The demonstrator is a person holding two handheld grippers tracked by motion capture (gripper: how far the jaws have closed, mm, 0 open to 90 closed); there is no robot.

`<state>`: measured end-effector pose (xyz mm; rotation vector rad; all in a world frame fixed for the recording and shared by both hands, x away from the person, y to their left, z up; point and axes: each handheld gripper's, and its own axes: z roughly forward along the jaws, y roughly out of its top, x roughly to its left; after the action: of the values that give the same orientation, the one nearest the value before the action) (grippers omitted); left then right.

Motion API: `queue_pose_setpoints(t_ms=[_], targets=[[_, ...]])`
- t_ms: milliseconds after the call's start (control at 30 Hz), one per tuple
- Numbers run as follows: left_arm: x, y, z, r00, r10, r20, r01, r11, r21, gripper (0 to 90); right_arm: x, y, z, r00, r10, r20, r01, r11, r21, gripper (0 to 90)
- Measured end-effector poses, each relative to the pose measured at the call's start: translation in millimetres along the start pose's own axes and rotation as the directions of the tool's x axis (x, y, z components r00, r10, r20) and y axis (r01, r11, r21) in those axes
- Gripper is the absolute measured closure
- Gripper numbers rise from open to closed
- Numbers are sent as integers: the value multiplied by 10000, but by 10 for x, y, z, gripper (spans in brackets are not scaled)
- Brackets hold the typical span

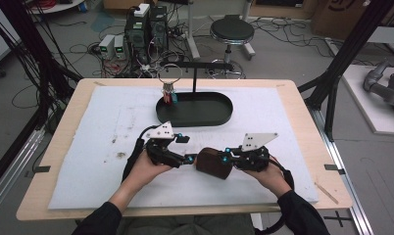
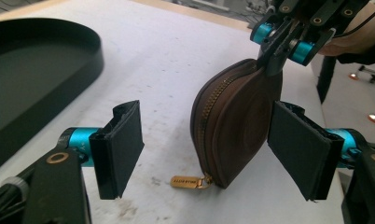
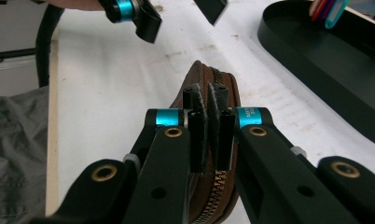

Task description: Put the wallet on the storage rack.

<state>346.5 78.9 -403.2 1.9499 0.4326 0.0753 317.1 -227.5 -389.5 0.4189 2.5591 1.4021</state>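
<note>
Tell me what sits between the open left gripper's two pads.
The brown zip pouch stands on edge between the left gripper's pads, nearer one pad, its gold zipper pull on the white mat; the left gripper view shows this.

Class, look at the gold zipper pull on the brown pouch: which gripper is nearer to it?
Left. The left gripper has open jaws flanking the gold zipper pull; the right gripper pinches the brown pouch at the far end.

Left gripper [image 2: 209,154] agape, right gripper [image 3: 208,116] clamped.
</note>
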Motion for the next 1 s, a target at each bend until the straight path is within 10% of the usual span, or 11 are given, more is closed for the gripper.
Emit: queue_pose_setpoints(t_ms=[567,767,1000], targets=[[70,-83,440,9892,-480,1387,350,9949,947,268,-3,-43,-27,9979,-382,-526,384,9993,33,881],[31,-79,476,9815,-41,1916,-149,9951,979,499,-14,-50,-39,9978,-379,-546,379,9993,-2,854],[26,-74,456,9822,221,1867,-417,9939,1018,557,-70,-79,-107,9981,-43,-607,28,9997,-254,641]])
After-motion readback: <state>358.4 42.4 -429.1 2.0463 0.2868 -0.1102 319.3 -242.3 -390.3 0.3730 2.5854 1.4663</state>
